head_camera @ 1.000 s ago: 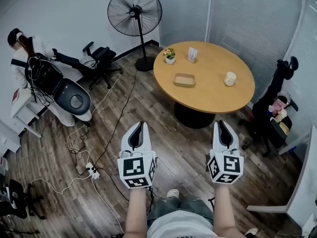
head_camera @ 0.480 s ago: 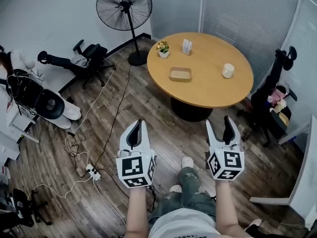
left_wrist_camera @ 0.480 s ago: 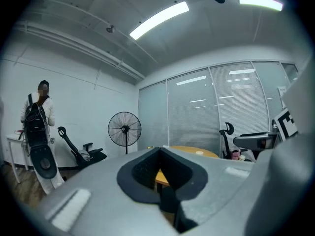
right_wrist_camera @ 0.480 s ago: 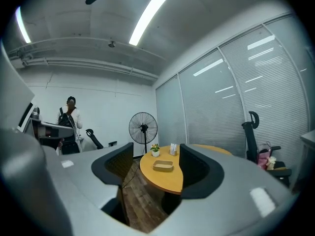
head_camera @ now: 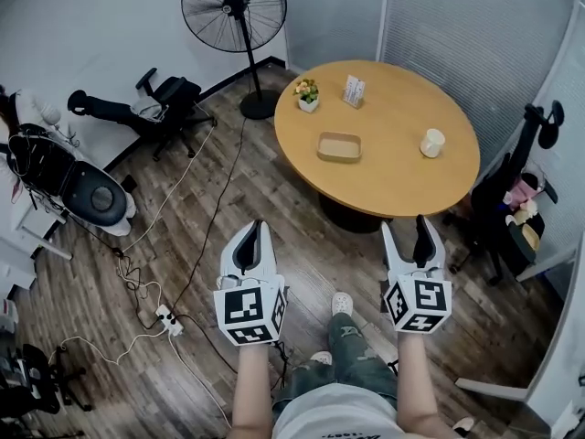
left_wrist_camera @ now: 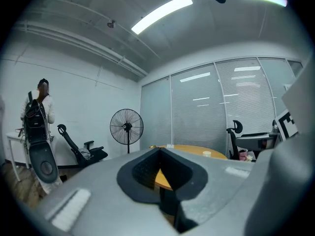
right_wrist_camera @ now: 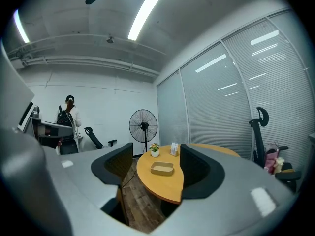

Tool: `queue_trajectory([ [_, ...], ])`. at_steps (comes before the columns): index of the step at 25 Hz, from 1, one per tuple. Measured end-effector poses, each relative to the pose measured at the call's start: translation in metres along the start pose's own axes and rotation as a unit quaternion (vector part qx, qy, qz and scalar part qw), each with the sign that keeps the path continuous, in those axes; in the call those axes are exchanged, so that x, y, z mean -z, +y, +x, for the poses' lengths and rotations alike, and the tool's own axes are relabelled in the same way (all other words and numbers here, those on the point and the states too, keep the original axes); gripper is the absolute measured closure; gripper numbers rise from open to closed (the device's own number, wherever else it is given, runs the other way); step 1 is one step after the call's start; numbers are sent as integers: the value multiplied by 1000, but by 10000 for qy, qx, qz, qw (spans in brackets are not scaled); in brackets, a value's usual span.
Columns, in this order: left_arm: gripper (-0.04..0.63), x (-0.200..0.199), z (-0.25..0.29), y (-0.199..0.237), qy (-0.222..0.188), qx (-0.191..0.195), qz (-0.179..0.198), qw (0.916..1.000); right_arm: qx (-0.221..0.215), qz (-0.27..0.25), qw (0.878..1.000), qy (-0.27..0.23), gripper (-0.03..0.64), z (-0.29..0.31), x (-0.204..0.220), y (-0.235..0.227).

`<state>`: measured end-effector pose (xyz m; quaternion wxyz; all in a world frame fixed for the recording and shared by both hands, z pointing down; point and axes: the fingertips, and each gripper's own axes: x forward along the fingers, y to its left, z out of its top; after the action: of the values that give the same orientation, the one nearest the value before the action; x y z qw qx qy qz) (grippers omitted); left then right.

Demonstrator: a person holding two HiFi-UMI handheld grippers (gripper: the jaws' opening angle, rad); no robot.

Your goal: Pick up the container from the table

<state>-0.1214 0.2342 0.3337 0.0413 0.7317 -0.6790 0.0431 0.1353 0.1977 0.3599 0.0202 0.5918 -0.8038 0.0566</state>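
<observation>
Distance explains my posture: both grippers hover over the floor on the near side of the table [head_camera: 402, 181], well apart from its edge. They point roughly level toward it, because nothing is within reach yet. My right gripper [head_camera: 408, 229] has just been opening its jaws, which stand wide apart with only air between them. Through that gap I see the table top, so I judge this is the one I am readying for the grab. My left gripper [head_camera: 260, 230] has its jaws pressed together at the tips, pinching nothing, and looks like the spare. The container [head_camera: 339, 146] sits near the table's middle, a little toward its left side. It is apart from the white cup [head_camera: 431, 142] on the table's right, and from the small flower pot [head_camera: 308, 96] and card stand [head_camera: 354, 91] at the table's far edge. It is a shallow, tan tray with rounded corners, open-topped and seemingly empty. Its low raised rim should suit a pinch on one wall.
</observation>
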Motion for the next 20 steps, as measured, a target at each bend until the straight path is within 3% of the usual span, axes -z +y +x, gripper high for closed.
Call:
queue_trajectory([
  [20,594,-30,171,9,5,-483,-57,9988,-524,12,9986,35,319,190,-34,-58],
])
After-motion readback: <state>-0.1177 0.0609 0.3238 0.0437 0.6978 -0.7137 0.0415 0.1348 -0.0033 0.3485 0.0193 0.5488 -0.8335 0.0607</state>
